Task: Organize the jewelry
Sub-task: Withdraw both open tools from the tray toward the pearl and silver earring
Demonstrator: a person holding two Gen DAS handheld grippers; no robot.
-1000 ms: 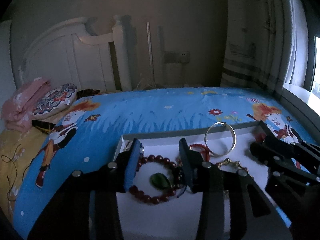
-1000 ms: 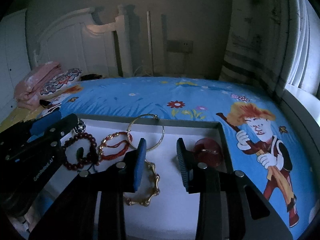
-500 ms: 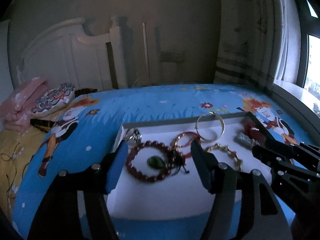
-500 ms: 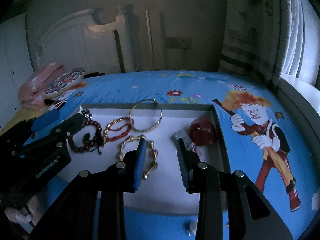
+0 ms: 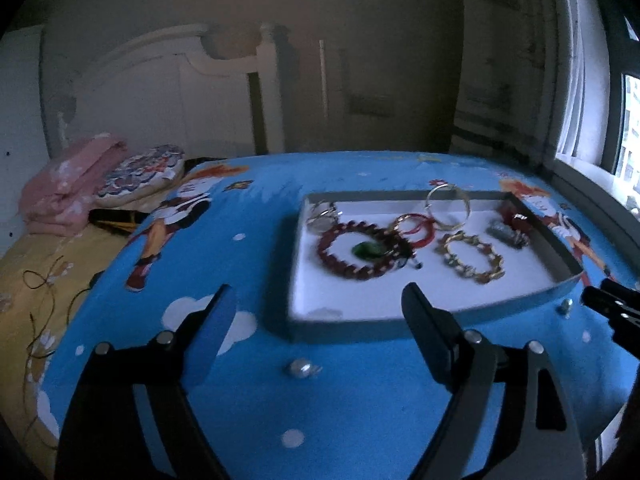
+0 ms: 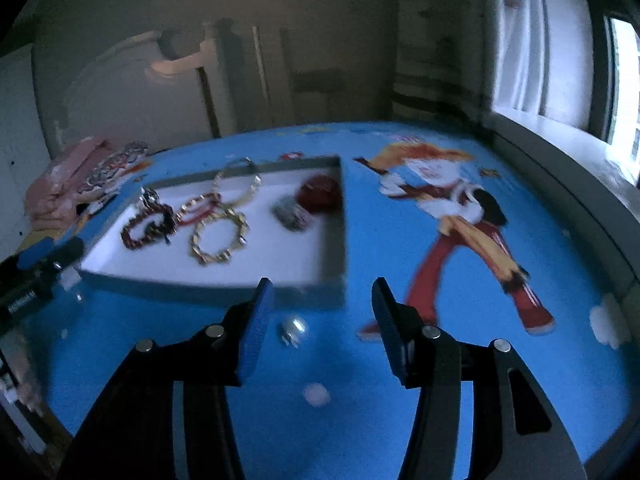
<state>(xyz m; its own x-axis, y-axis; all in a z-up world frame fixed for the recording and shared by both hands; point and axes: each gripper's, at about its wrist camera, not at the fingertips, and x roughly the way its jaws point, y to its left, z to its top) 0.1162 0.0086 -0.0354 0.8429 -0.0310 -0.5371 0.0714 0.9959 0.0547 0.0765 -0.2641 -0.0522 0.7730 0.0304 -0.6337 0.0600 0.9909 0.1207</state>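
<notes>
A shallow white tray (image 5: 440, 304) with a grey rim lies on the blue cartoon bedspread. In it are a dark red bead bracelet (image 5: 360, 250) with a green pendant, a red cord bracelet (image 5: 414, 224), a gold bangle (image 5: 448, 206), a gold chain bracelet (image 5: 472, 258), a grey piece (image 5: 506, 234) and a dark red piece (image 6: 320, 196). A small silver piece (image 5: 300, 368) lies on the bedspread in front of the tray; it also shows in the right wrist view (image 6: 294, 328). My left gripper (image 5: 320, 320) is open and empty. My right gripper (image 6: 322, 308) is open and empty, just above the silver piece.
A white headboard (image 5: 168, 88) stands at the back. Folded pink cloth (image 5: 68, 188) and a patterned cushion (image 5: 140, 172) lie at the back left. A window (image 5: 628, 128) and sill run along the right. Another small silver piece (image 5: 565, 306) lies near the tray's front right corner.
Both grippers have pulled back and up from over the tray to the bedspread in front of it. Both have opened wider. The jewelry in the tray has not moved.
</notes>
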